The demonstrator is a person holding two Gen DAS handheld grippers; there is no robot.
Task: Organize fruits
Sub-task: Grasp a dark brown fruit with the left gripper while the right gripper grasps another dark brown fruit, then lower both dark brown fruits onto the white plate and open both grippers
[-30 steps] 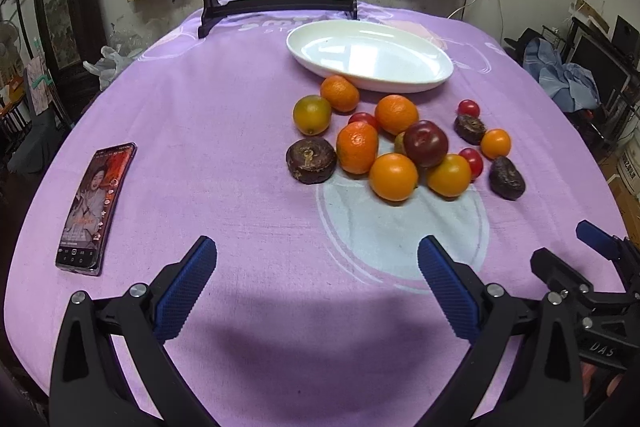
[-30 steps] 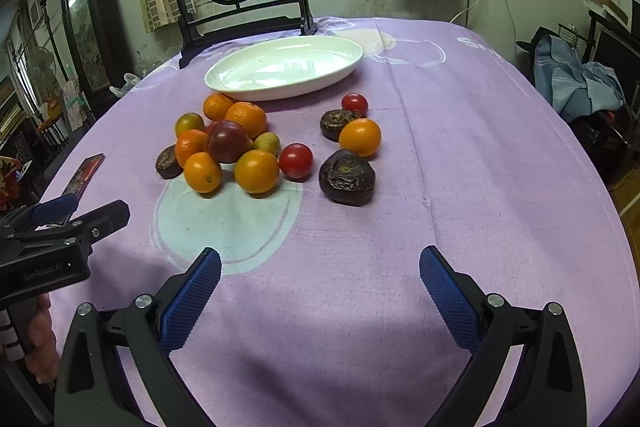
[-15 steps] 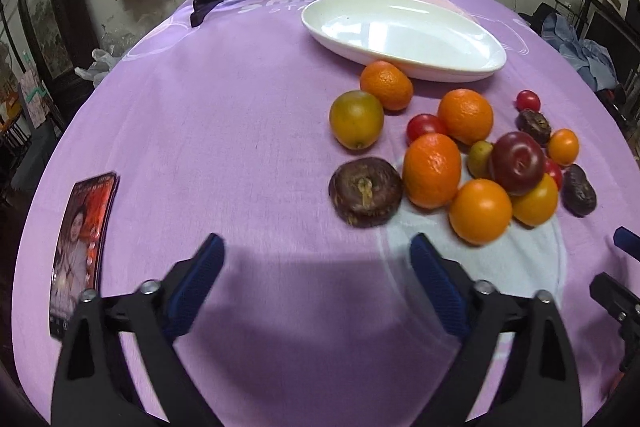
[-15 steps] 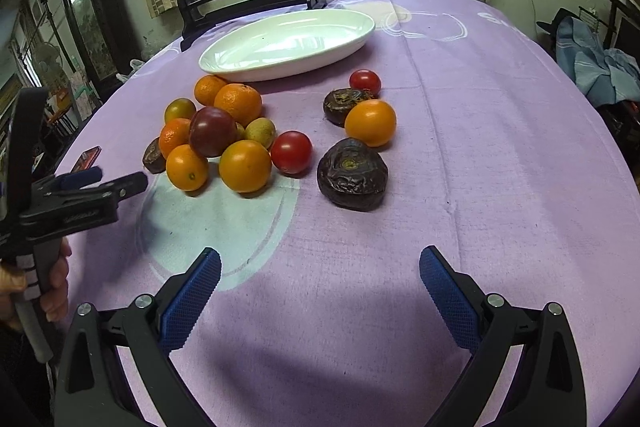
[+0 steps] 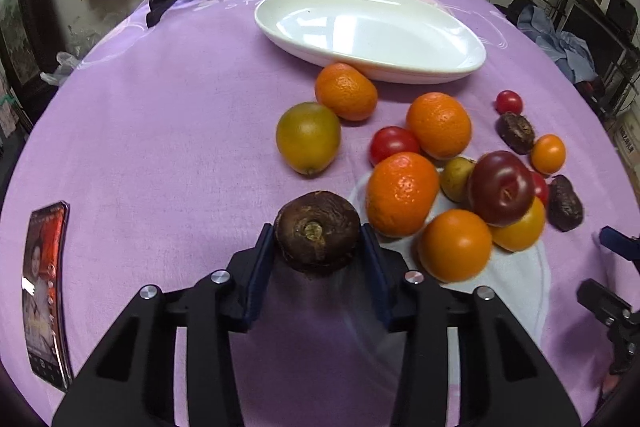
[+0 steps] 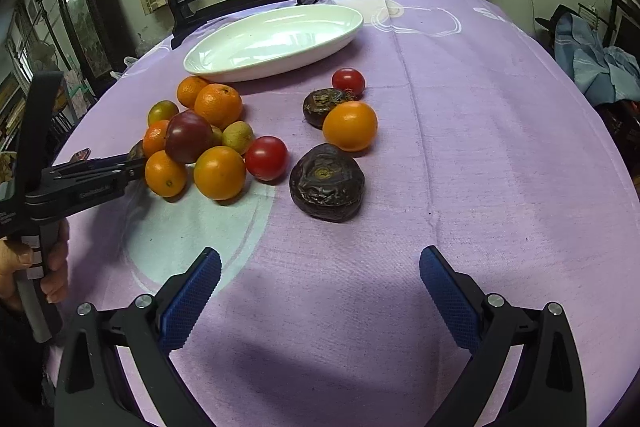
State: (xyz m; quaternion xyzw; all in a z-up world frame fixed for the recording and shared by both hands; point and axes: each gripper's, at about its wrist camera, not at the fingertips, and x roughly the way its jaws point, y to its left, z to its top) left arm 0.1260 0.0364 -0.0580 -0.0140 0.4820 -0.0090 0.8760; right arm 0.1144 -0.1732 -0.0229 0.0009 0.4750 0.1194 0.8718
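White dish (image 5: pixel 460 39) empty, all fruit on cloth | left gripper (image 5: pixel 318 247) just closing onto brown fruit (image 5: pixel 318 231) | right gripper (image 6: pixel 320 287) fingers apart

The worktop (image 6: pixel 500 147) is round and covered by a purple cloth with a pale printed patch (image 6: pixel 192 227) near its front. At the far side a white oval dish (image 5: pixel 372 31) lies on it, with a dark wooden stand (image 6: pixel 236 3) behind. Nearer, loose fruit lies on the cloth: oranges, a greenish citrus (image 5: pixel 308 138), red tomatoes, a dark red plum (image 5: pixel 502 188) atop the cluster, and wrinkled dark brown fruits, one (image 6: pixel 327 182) lying apart to the right of the heap. A phone (image 5: pixel 46 289) lies at the near left edge.
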